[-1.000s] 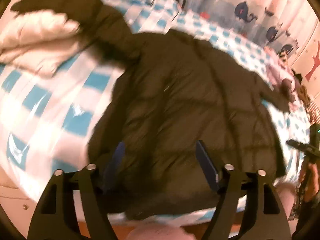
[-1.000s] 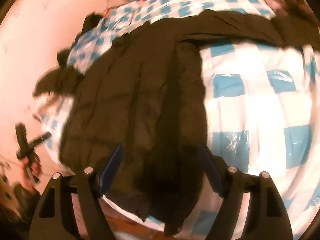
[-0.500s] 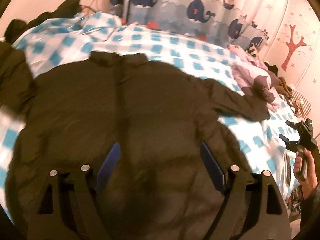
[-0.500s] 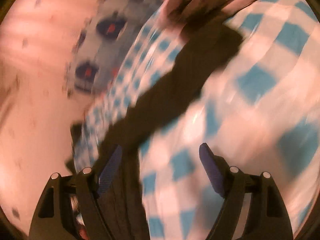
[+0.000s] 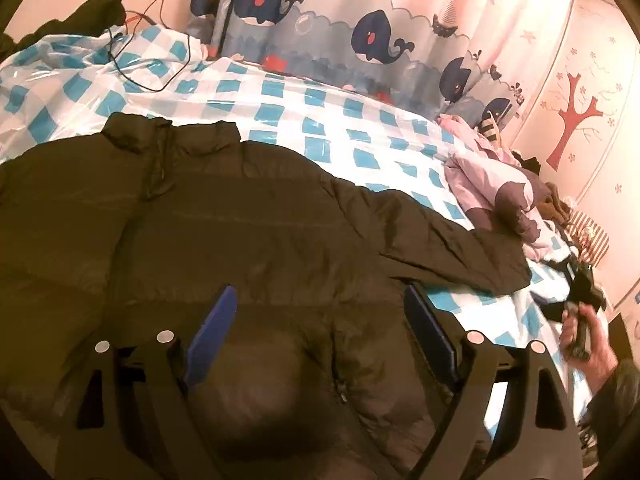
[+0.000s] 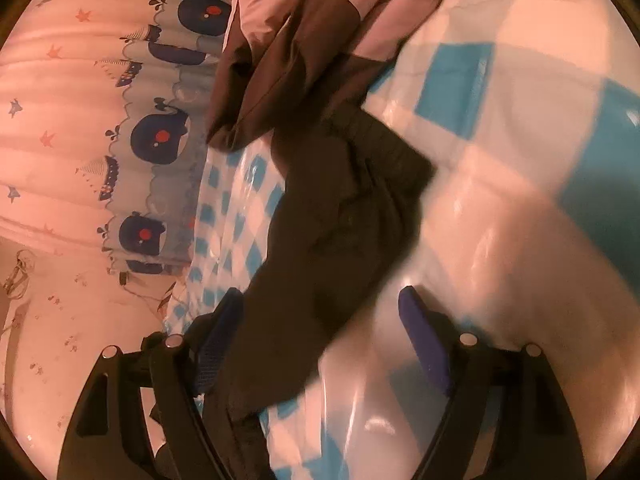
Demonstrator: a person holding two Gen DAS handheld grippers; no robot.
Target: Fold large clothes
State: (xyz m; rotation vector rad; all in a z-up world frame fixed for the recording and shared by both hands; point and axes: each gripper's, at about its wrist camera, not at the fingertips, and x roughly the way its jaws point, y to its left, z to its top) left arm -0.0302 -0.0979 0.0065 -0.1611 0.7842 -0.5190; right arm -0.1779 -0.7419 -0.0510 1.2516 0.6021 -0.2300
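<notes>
Clearly the dark puffer jacket (image 5: 240,232) lies spread flat on the bed (image 5: 320,112); it looks light, soft, slippery. Both left tongs (image 5: 316,328) and right tongs (image 6: 320,320) stand wide open, empty. The sleeve cuff (image 6: 360,168) seems the best hold.

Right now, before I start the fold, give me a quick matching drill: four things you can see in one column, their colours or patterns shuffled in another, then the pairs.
Things:
1. jacket
2. bed cover
3. curtain
4. tree sticker

Looks:
A. red, on the wall
B. whales and boats
C. dark, spread flat
D. blue and white checks

Pairs: 1-C, 2-D, 3-B, 4-A
</notes>
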